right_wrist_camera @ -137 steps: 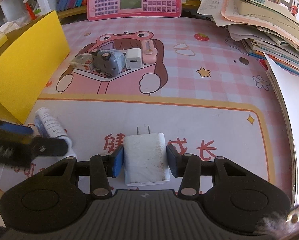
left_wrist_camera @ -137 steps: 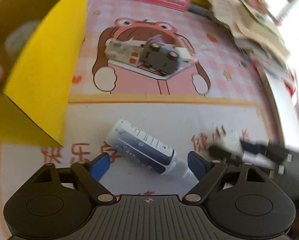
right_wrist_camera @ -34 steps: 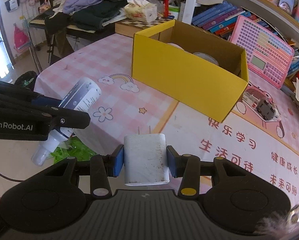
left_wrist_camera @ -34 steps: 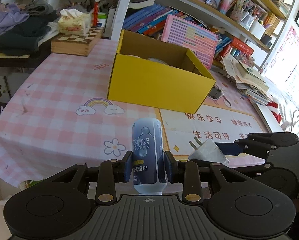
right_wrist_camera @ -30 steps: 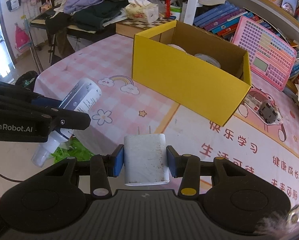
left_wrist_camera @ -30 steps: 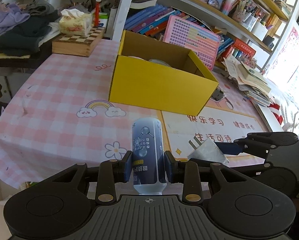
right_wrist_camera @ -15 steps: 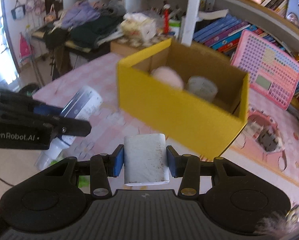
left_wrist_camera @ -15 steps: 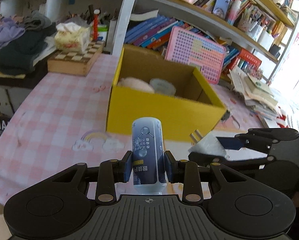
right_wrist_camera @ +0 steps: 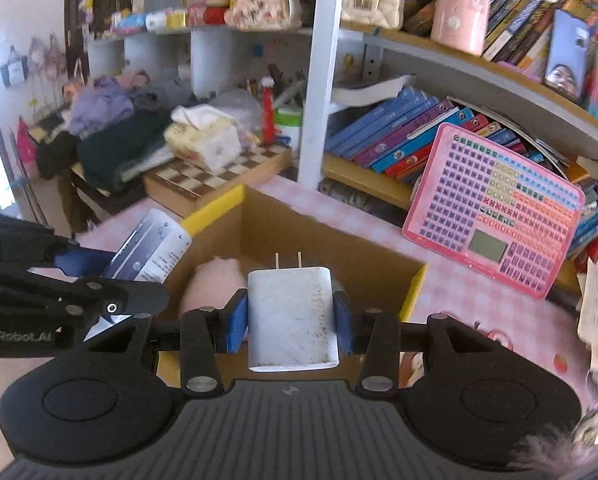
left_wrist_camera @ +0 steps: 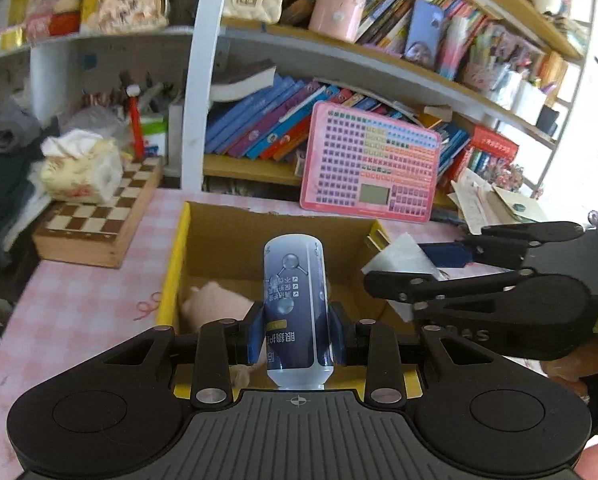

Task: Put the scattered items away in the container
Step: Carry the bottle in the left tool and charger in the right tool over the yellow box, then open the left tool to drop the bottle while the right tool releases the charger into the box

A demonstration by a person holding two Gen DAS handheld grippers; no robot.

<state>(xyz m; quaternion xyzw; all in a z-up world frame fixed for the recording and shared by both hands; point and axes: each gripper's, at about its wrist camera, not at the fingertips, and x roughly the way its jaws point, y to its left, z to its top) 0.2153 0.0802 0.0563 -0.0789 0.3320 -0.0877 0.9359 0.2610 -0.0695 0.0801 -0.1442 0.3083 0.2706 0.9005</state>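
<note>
My left gripper [left_wrist_camera: 297,334] is shut on a blue-and-white bottle [left_wrist_camera: 295,300], held base-forward above the open yellow cardboard box [left_wrist_camera: 175,256]. My right gripper [right_wrist_camera: 291,320] is shut on a white plug charger [right_wrist_camera: 291,316], prongs pointing forward, also over the box [right_wrist_camera: 413,288]. A pink soft item [left_wrist_camera: 215,306] lies on the box floor. In the left wrist view the right gripper [left_wrist_camera: 411,270] comes in from the right with the charger [left_wrist_camera: 399,260]. The right wrist view shows the left gripper [right_wrist_camera: 111,276] and bottle [right_wrist_camera: 151,250] at the left.
A pink toy keyboard [left_wrist_camera: 369,164] leans against a shelf of books [left_wrist_camera: 259,124] behind the box. A wooden chessboard [left_wrist_camera: 95,220] with a tissue pack [left_wrist_camera: 79,168] sits to the left. Paper stacks [left_wrist_camera: 495,200] lie at the right on the pink checked tablecloth [left_wrist_camera: 79,312].
Both grippers have moved forward and up from the table's near edge until they hang over the open box. Each keeps its grip; the box interior now fills the middle of both views.
</note>
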